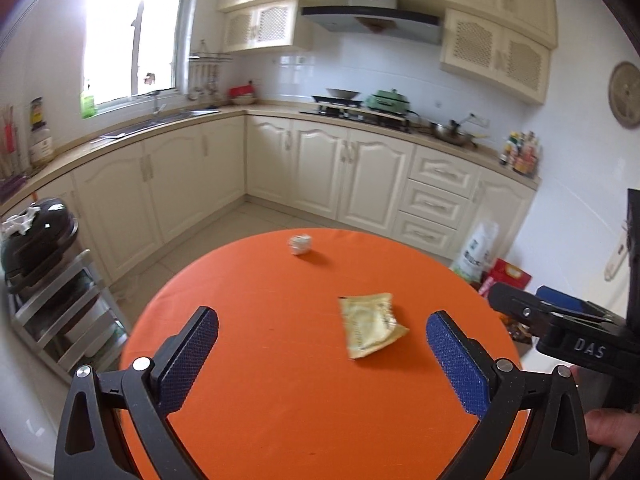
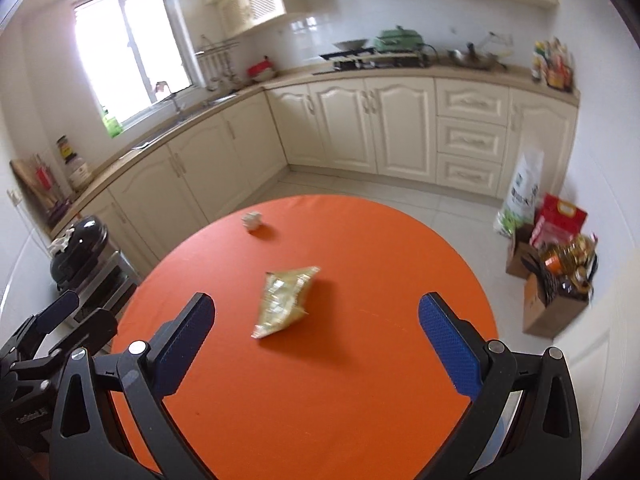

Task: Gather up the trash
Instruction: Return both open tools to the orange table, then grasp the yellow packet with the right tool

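Observation:
A crumpled yellow wrapper (image 1: 370, 328) lies on the round orange table (image 1: 280, 360), a little right of centre. A small white paper ball (image 1: 300, 244) sits near the table's far edge. My left gripper (image 1: 322, 334) is open and empty above the near side of the table, the wrapper between its blue pads (image 1: 188, 356). In the right wrist view the wrapper (image 2: 284, 300) and paper ball (image 2: 252, 221) lie ahead of my right gripper (image 2: 316, 320), which is open and empty. The right gripper also shows in the left wrist view at the right edge (image 1: 560, 324).
A black bin (image 1: 36, 236) stands on a metal rack left of the table. Cream cabinets (image 1: 320, 168) and a counter with a stove run along the back. Bags and boxes (image 2: 552, 260) sit on the floor at the right.

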`<action>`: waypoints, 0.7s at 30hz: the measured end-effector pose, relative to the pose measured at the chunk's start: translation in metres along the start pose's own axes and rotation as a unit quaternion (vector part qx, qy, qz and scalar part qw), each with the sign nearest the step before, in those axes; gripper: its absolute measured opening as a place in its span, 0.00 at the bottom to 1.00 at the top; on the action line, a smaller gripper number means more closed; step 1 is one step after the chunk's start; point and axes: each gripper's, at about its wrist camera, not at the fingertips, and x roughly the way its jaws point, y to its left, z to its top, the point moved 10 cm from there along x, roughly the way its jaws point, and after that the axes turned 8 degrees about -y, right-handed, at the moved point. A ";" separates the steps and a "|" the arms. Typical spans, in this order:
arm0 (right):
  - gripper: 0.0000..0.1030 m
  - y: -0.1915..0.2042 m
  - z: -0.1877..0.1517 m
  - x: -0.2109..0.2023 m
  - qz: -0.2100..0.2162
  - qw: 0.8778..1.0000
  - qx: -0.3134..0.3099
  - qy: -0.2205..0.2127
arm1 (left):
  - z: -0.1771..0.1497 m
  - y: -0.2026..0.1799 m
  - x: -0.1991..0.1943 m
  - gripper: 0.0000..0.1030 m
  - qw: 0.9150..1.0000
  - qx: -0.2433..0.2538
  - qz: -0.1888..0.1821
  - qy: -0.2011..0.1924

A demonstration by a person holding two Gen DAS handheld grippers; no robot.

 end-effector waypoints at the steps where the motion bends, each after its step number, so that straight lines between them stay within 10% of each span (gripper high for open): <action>1: 1.00 0.011 0.003 -0.001 0.006 1.000 -0.007 -0.005 | 0.002 0.004 -0.008 0.99 1.000 -0.002 0.006 -0.003; 11: 1.00 0.081 0.015 -0.006 0.030 0.998 -0.050 -0.024 | 0.000 0.023 -0.082 0.99 0.999 -0.012 0.039 -0.034; 21: 1.00 0.038 -0.022 0.052 -0.017 0.999 -0.023 0.037 | -0.016 0.034 -0.072 0.99 0.999 -0.012 0.046 -0.024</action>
